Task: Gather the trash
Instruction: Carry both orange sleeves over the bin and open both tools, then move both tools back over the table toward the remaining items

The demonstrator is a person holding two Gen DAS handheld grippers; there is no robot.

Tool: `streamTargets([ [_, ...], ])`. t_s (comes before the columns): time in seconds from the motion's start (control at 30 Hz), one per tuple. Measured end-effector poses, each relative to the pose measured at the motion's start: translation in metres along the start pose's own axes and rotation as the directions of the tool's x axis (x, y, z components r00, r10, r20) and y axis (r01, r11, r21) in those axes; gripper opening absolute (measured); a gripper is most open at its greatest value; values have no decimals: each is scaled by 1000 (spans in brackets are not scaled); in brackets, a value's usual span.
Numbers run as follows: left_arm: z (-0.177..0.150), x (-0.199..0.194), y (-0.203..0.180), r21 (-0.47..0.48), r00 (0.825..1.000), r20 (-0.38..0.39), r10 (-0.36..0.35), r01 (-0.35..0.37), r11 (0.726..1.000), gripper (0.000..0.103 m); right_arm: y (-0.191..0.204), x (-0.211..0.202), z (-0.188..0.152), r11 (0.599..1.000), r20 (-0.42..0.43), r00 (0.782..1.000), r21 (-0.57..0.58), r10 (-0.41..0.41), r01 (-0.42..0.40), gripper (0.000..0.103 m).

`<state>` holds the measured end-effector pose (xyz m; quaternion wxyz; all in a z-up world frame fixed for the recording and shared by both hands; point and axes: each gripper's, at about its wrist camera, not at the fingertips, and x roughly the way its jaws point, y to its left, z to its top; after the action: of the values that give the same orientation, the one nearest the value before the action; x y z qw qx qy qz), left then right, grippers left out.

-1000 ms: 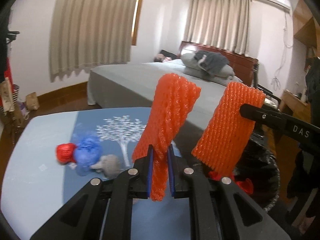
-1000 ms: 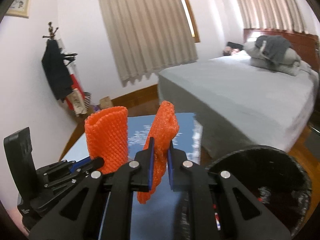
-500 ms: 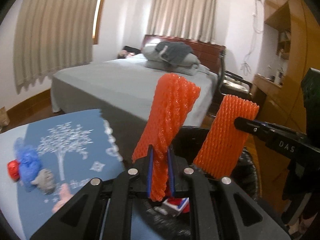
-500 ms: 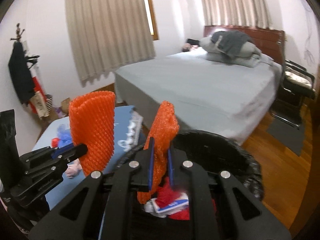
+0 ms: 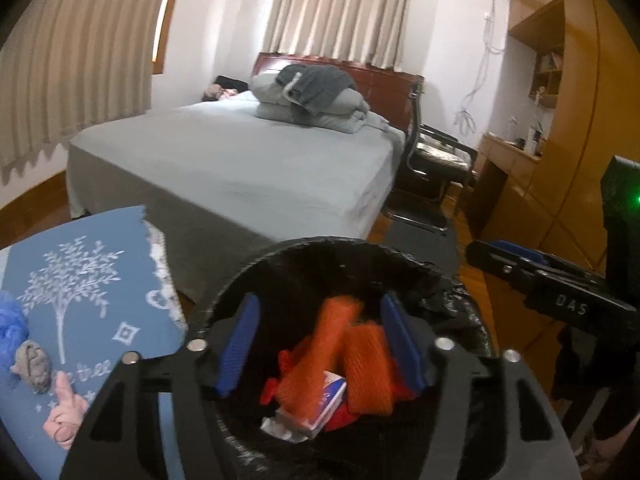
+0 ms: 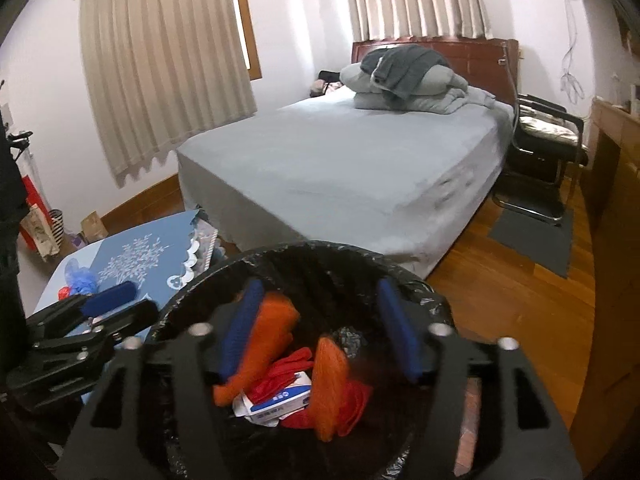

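Note:
Both grippers hang over the black-bagged trash bin (image 5: 320,243), and the jaws of each are opening. My left gripper (image 5: 320,344) holds nothing between its blue pads. Below it, two orange foam nets (image 5: 366,368) lie loose in the bin on a white and blue box (image 5: 320,400) and red scraps. My right gripper (image 6: 320,336) is also empty. In its view one orange net (image 6: 268,340) drops beside its left pad and another (image 6: 330,384) lies lower in the bin (image 6: 320,246). Blue (image 5: 12,324), grey (image 5: 34,364) and pink (image 5: 64,412) trash remains on the table.
The table with the blue tree-print cloth (image 5: 88,280) stands left of the bin. A grey bed (image 6: 340,160) lies behind it. A black chair (image 6: 548,148) and wooden cabinets (image 5: 560,160) are at the right, over wooden floor with a dark mat (image 6: 532,240).
Both grippers swung from the table to above the bin and dipped toward it. Their jaws spread and both orange nets dropped out into the bin.

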<state>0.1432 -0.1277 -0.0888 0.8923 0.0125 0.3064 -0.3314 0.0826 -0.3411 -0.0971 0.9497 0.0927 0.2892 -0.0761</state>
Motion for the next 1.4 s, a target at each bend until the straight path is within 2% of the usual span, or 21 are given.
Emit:
streamTargets([
  [0.03,0,-5,5,-4,1000,3,12,-12,1000,66,1,0,1,1000,7,1000,0,-3,3,85],
  [0.13,-3,-23,26,-33,996,28,83,-82,996,75,17,-2,3,1000,30,1000,-27,10,-10,92],
  [0.2,-7,-39,45,-55,989,46,142,-139,989,79,31,-1,7,998,40,999,-53,32,-30,94],
  [0.3,-16,-62,73,-76,969,60,240,-235,969,84,59,1,9,993,47,995,-82,85,-81,95],
  [0.43,-31,-91,111,-117,931,62,360,-351,929,86,106,9,7,980,33,985,-109,171,-167,96],
  [0.53,-44,-110,141,-153,898,46,438,-427,891,86,144,19,3,964,7,973,-135,231,-228,96],
  [0.57,-51,-116,153,-162,882,34,470,-460,873,86,158,23,0,958,-3,968,-146,250,-247,96],
  [0.67,-67,-128,177,-181,851,11,525,-514,838,86,191,31,-5,942,-31,957,-171,288,-289,96],
  [0.83,-85,-139,207,-206,819,-22,573,-565,799,86,239,49,-20,917,-86,939,-201,334,-345,96],
  [1.07,-103,-140,234,-235,804,-67,590,-588,774,86,278,76,-49,900,-177,927,-233,332,-367,96],
  [1.4,-117,-137,248,-243,796,-102,596,-601,761,86,300,98,-68,900,-237,924,-250,299,-356,96],
])
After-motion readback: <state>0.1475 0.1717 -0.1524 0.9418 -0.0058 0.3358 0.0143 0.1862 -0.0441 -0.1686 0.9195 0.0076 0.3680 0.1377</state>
